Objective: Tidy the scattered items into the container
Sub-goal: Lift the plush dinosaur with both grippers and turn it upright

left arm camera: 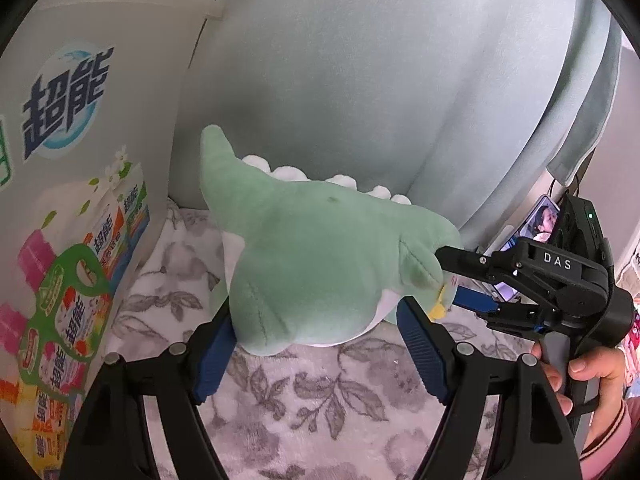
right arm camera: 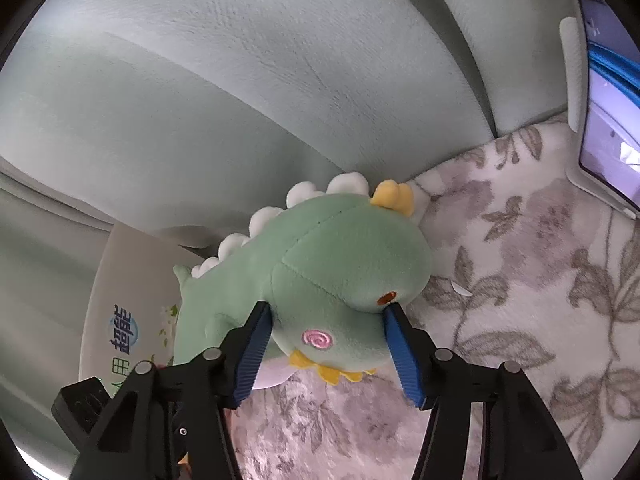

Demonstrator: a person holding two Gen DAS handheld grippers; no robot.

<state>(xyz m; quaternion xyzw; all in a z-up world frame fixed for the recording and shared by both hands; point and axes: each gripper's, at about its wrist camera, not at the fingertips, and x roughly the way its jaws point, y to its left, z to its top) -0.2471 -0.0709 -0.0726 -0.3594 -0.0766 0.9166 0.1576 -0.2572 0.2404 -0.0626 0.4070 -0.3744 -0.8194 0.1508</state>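
Observation:
A green plush dinosaur (left arm camera: 320, 248) with white back spikes and yellow trim lies sideways on the floral blanket (left arm camera: 312, 392), against the sofa back. My left gripper (left arm camera: 316, 312) is shut on its rear body, with a blue pad pressing on each side. From the right, my right gripper (left arm camera: 450, 276) comes in at the head. In the right wrist view the plush dinosaur (right arm camera: 320, 264) has its head between the pads of the right gripper (right arm camera: 327, 309), one pad at the neck crease and the other beside the orange eye, both touching. The white printed container (left arm camera: 80, 168) stands just left of the tail.
The pale green sofa back (left arm camera: 380, 80) rises right behind the toy. The container (right arm camera: 132, 280) shows at the left in the right wrist view. A tablet (right arm camera: 608, 140) leans at the far right of the blanket (right arm camera: 520, 280). A person's hand (left arm camera: 592, 372) holds the right gripper's handle, with a phone (left arm camera: 544, 220) behind it.

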